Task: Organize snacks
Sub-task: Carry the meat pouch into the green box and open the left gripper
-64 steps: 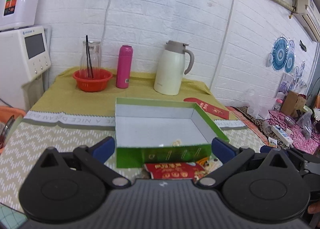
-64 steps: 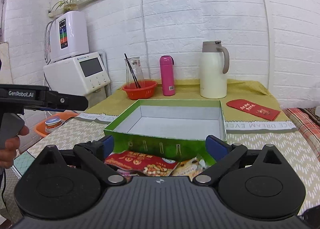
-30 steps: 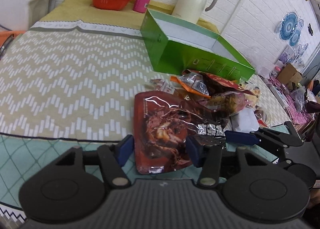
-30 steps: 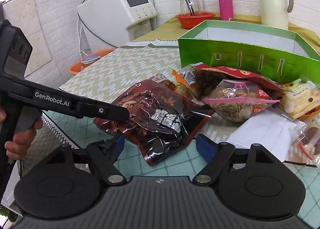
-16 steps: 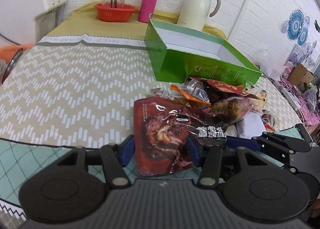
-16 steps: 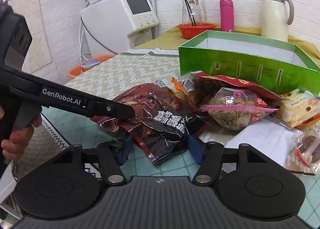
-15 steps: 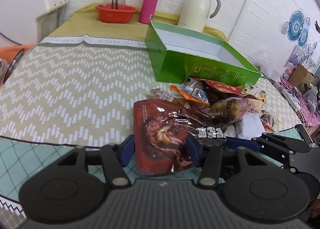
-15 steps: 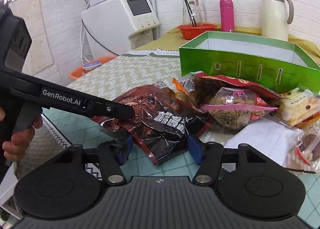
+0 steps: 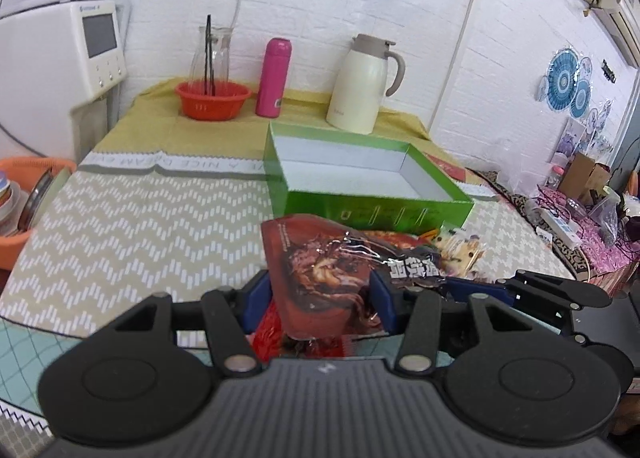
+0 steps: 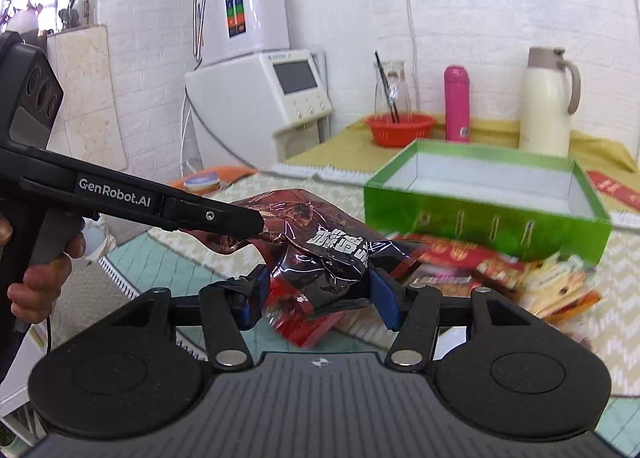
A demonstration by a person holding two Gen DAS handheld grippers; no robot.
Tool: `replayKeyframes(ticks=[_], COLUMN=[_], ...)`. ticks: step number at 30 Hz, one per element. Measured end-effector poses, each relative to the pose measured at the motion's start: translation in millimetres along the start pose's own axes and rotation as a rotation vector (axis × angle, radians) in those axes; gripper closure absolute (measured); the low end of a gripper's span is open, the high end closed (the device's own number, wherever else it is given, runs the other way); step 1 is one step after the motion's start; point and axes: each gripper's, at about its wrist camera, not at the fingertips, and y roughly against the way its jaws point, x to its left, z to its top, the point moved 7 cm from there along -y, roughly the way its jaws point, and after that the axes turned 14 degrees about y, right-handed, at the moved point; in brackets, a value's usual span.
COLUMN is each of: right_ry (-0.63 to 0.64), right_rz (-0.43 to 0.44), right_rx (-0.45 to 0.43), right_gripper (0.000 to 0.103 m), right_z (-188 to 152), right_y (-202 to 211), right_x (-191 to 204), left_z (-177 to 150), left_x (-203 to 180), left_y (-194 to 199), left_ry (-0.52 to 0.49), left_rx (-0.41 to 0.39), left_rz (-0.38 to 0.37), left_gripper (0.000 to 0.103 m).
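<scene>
Dark red snack bag (image 9: 332, 270) lifted off surface, pinched by both claws: left claw (image 9: 320, 300) at one end, right claw (image 10: 318, 294) at other. Green box (image 9: 360, 182) lies straight ahead beyond bag, open, bag's long axis across claws.

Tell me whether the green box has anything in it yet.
Empty as far as visible: the green box shows only bare white floor and walls in both views. The dark red snack bag is held outside it, in front.

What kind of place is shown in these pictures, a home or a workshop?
Most likely a lived-in home room: a cream thermos jug and pink flask stand on a cloth-covered table, beside a white water dispenser against a white brick wall.
</scene>
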Motion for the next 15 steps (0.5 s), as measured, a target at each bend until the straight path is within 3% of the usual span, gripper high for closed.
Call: replayKeyframes(ticks=[7, 15], right_ry=[0.055, 0.023], right_rz=[-0.107, -0.187], right_rx=[-0.045, -0.015], right_gripper=[0.010, 0.010], right_z=[30.2, 35.3], right_y=[2.5, -18.8], right_x=[-50.5, -122.6], left_z=[44.8, 83.7], left_x=[-35.6, -58.5], left_y=[-34.5, -117.0], left_ry=[-0.021, 0.023], left_rx=[-0.040, 0.026], left_rz=[-0.088, -0.160], left_gripper=[0.054, 0.054])
